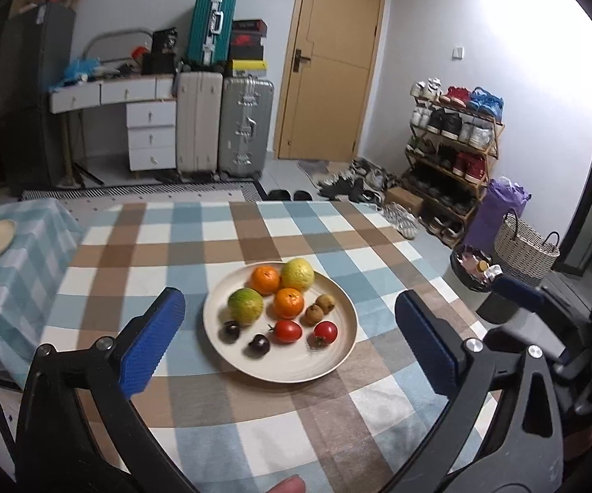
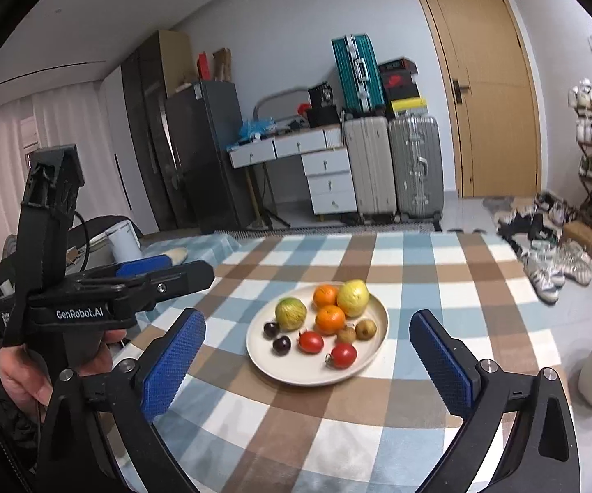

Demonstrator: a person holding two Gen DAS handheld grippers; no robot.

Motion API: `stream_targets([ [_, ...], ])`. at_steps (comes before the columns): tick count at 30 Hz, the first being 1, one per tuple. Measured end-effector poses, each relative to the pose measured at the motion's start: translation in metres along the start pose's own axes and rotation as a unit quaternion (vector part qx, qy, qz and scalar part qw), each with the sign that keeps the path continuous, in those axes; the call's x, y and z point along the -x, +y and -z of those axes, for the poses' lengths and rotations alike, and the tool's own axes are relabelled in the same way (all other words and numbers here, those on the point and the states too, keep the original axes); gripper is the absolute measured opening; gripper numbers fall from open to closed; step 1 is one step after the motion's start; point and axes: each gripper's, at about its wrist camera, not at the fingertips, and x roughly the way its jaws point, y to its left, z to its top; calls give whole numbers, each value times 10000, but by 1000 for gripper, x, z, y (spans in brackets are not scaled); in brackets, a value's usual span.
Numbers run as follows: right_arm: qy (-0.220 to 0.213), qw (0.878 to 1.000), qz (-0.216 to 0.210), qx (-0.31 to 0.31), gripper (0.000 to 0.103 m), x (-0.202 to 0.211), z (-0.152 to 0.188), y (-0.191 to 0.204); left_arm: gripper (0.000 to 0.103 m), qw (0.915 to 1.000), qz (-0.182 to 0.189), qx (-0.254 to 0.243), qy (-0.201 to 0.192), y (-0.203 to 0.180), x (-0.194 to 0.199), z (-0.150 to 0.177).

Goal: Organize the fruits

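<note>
Both blue-padded black grippers, left [image 1: 289, 345] and right [image 2: 308, 363], hang spread wide and empty above the checked tablecloth [image 1: 230, 431], the round cream plate [image 1: 339, 363] of oranges, tomatoes and other fruit lying at twelve o'clock between their fingers.

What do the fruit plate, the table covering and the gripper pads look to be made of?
Plate: matte cream, faint ridged rim; probably plastic or fibre composite, possibly ceramic.
Table covering: woven fabric, checked, draping softly.
Left gripper pads: blue, knurled, likely rubber.
</note>
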Motion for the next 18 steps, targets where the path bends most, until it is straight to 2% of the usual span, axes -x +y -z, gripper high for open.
stream_targets([
  [4,-223,9997,45,41,103,17,-4,11,102,9996,-207,82,-164,7,23,6],
  [10,-606,9975,305,196,103,36,-2,24,102,9949,-724,87,-704,19,58,22],
  [14,-774,9956,513,151,103,41,2,26,102,9917,-935,86,-880,28,68,32],
  [18,-854,9944,607,161,103,41,6,26,102,9907,-1028,129,-882,35,69,40],
])
